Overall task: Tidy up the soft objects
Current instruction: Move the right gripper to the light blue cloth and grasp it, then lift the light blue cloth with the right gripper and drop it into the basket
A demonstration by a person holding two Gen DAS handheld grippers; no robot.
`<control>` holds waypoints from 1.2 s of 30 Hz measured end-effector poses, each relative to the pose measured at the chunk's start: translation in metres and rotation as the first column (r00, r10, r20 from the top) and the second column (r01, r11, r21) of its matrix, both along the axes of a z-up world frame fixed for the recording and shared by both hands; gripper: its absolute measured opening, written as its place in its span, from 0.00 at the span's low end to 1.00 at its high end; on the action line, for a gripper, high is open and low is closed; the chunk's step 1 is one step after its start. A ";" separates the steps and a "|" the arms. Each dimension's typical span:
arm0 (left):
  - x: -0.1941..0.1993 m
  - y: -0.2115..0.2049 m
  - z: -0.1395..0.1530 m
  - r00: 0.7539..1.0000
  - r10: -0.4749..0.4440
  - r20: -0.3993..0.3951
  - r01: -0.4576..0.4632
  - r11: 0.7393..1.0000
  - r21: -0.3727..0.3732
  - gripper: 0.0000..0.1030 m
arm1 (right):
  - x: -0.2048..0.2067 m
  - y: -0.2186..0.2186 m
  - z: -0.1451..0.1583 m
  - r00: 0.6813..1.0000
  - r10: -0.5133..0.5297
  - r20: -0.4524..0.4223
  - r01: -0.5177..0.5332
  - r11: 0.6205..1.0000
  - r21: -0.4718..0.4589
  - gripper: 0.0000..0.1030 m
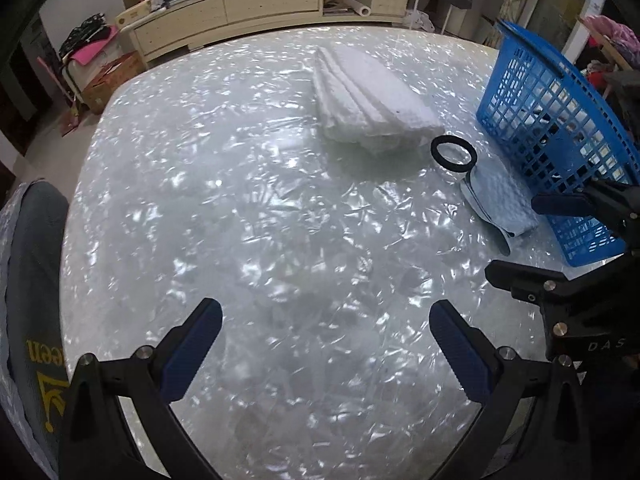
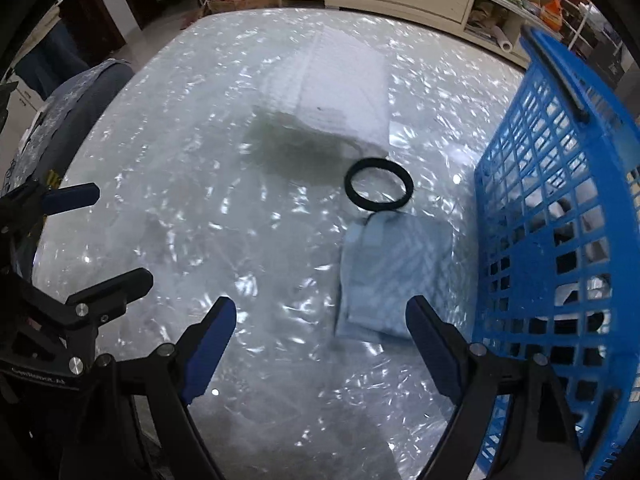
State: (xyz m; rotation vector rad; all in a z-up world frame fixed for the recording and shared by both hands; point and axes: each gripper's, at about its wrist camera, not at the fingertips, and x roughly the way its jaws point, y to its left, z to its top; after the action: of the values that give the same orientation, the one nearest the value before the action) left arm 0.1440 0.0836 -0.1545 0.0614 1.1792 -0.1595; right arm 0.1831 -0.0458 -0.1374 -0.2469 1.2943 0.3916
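Note:
A folded white towel [image 1: 368,96] lies on the shiny table [image 1: 240,220], also in the right wrist view [image 2: 340,84]. A black elastic ring [image 1: 454,154] lies beside it, also in the right wrist view [image 2: 379,189]. A folded light blue cloth [image 1: 498,200] lies next to the blue basket [image 1: 560,120], just ahead of my right gripper [image 2: 320,320] and under its right finger side [image 2: 394,276]. The basket [image 2: 560,200] holds white and dark items. My left gripper [image 1: 326,322] is open and empty over bare table. My right gripper is open and empty; it also shows in the left wrist view [image 1: 516,236].
A chair back with grey fabric [image 1: 32,280] stands at the table's left edge. A long cream cabinet [image 1: 260,4] with clutter on top runs behind the table. Boxes and clothes sit on the floor at the far left.

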 end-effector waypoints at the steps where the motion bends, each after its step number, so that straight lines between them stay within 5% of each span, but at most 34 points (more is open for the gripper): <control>1: 0.003 -0.001 -0.002 1.000 -0.003 -0.002 0.003 1.000 0.001 1.00 | 0.001 -0.001 -0.002 1.000 -0.004 -0.003 0.004 1.000 -0.002 0.83; 21: 0.027 -0.013 -0.028 0.999 -0.025 -0.027 0.024 0.999 -0.020 1.00 | 0.019 -0.008 -0.033 1.000 -0.008 -0.017 0.007 0.998 -0.065 0.51; 33: 0.025 -0.007 -0.020 1.000 -0.021 -0.013 0.020 0.998 -0.062 1.00 | 0.008 -0.014 -0.027 1.000 0.024 -0.006 -0.024 0.992 -0.127 0.05; 36: 0.020 -0.003 -0.012 1.000 -0.018 -0.005 0.018 0.996 -0.087 1.00 | 0.005 -0.011 -0.027 1.000 0.021 -0.017 -0.023 0.993 -0.116 0.04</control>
State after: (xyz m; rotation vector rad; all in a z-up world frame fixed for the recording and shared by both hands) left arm 0.1641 0.0804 -0.1667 -0.0049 1.1767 -0.2265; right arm 0.1880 -0.0566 -0.1641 -0.3572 1.3331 0.3374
